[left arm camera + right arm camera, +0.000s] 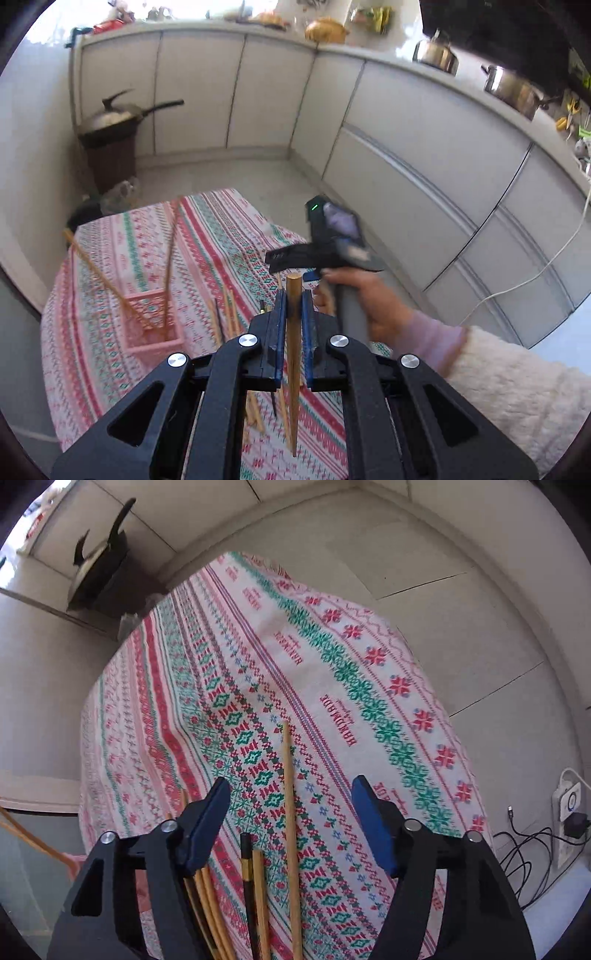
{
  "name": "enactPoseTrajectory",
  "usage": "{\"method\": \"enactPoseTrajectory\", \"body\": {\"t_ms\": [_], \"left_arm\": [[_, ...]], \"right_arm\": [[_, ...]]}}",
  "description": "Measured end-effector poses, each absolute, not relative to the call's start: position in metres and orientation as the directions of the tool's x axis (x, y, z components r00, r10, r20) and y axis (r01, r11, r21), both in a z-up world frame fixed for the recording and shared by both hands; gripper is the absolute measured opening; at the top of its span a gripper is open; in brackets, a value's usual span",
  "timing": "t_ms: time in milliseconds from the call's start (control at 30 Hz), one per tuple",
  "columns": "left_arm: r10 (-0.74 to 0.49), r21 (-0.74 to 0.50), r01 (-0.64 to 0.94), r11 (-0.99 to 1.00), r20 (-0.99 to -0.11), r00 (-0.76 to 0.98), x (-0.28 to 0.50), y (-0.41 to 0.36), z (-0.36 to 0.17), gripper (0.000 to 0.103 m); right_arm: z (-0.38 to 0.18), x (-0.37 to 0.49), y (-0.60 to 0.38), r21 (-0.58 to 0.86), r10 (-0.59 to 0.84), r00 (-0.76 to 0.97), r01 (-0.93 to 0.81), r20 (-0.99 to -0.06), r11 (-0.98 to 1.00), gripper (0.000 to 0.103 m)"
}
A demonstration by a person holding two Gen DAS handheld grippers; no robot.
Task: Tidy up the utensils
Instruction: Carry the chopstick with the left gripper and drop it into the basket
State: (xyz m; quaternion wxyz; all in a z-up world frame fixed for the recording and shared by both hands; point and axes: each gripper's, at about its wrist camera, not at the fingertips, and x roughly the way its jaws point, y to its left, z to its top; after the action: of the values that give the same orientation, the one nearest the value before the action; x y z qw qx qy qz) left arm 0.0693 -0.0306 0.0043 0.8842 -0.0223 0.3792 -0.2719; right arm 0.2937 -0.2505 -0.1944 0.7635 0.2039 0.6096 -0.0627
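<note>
My left gripper (293,314) is pinching one wooden chopstick (294,369) across its shaft: the blunt end stands just above the pads and the thin end hangs down toward the cloth-covered bench (207,236). I judge its next stop to be the pink basket (155,328), which sits on the bench to the left of this gripper and a little farther off, with two chopsticks already leaning out of it. The held stick runs nearly upright, so I reckon it needs carrying left until its tip is over the basket's open top.

My right gripper (291,805) is spread, pads touching nothing. The loose chopsticks (255,897) lie on the bench under it, and one long pale chopstick (290,830) runs straight away from me between the two pads, its long axis in line with the fingers. Closing across it looks right as it lies. The right hand is the nearer one to that pile.
</note>
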Motion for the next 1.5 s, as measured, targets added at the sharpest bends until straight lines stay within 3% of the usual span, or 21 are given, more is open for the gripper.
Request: {"method": "enactPoseTrajectory", "body": {"t_ms": [33,67,100,167,300,600,833,1067,1500], "left_arm": [[-0.504,-0.257,0.456,0.852,-0.640,0.580,0.060,-0.020,0.010,0.007],[-0.505,-0.265,0.446,0.855,-0.621,0.600,0.053,-0.011,0.015,0.007],[-0.508,-0.277,0.435,0.857,-0.600,0.618,0.049,-0.003,0.020,0.007],[-0.517,-0.309,0.417,0.855,-0.570,0.638,0.048,0.010,0.030,0.007],[-0.522,-0.345,0.393,0.852,-0.520,0.676,0.045,0.033,0.049,0.007],[-0.493,-0.405,0.329,0.853,-0.420,0.762,0.026,0.075,0.099,0.007],[-0.416,-0.415,0.253,0.874,-0.370,0.831,0.031,0.096,0.129,0.007],[-0.288,-0.371,0.146,0.917,-0.363,0.886,0.063,0.108,0.127,0.007],[-0.156,-0.301,0.033,0.953,-0.394,0.906,0.115,0.102,0.079,0.007]], "right_arm": [[-0.199,0.295,-0.243,0.200,0.113,0.262,0.338,-0.959,0.919,0.058],[-0.196,0.296,-0.233,0.173,0.077,0.305,0.300,-0.949,0.938,0.042],[-0.201,0.297,-0.225,0.171,0.094,0.283,0.261,-0.954,0.950,0.007],[-0.200,0.290,-0.219,0.144,0.065,0.302,0.245,-0.951,0.959,0.006],[-0.170,0.252,-0.236,0.228,0.083,0.411,0.317,-0.908,0.921,0.006],[-0.007,0.136,-0.242,0.325,0.115,0.643,0.218,-0.757,0.920,0.006],[0.080,0.094,-0.226,0.441,0.197,0.784,0.108,-0.589,0.891,0.006],[0.099,0.109,-0.198,0.533,0.310,0.818,-0.004,-0.484,0.846,0.006],[0.082,0.143,-0.161,0.487,0.321,0.793,-0.036,-0.518,0.873,0.006]]}}
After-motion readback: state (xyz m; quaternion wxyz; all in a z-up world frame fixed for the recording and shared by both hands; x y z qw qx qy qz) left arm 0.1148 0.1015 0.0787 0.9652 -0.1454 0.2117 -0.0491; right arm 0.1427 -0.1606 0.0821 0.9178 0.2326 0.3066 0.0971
